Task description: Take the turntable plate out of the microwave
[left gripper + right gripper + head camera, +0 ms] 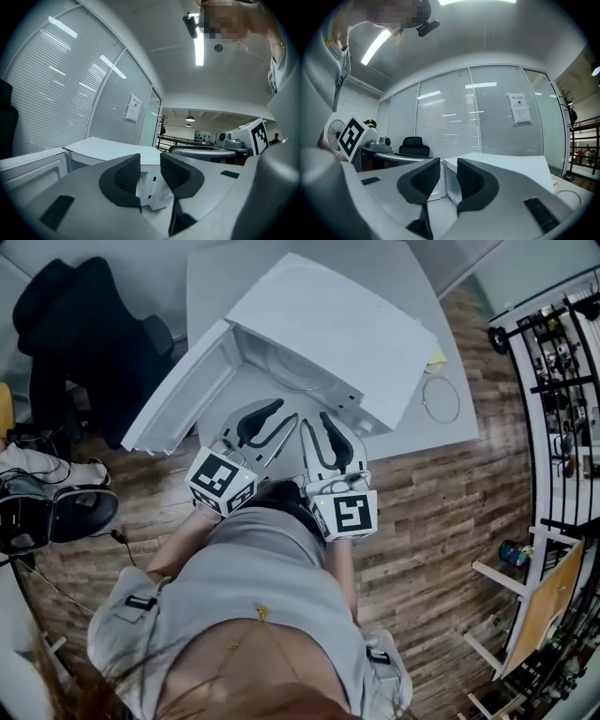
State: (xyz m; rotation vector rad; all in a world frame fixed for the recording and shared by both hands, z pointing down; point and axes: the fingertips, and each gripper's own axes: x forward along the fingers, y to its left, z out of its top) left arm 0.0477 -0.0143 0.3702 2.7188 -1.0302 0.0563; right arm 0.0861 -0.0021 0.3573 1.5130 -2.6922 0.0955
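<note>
- Two grippers, left [150,164] & right [448,168]: jaws part-open, nothing between.
- Turntable plate [286,367] lies inside microwave [328,315]; door [178,395] open.
- Risk, we judge: uneven two-sided pinch lets plate tilt, slip, or clip cavity lip.

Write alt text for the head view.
Seen from above, a person holds the left tool and right tool side by side, both open and empty, in front of a white microwave, door open, on a grey table. A black chair sits at upper left.
</note>
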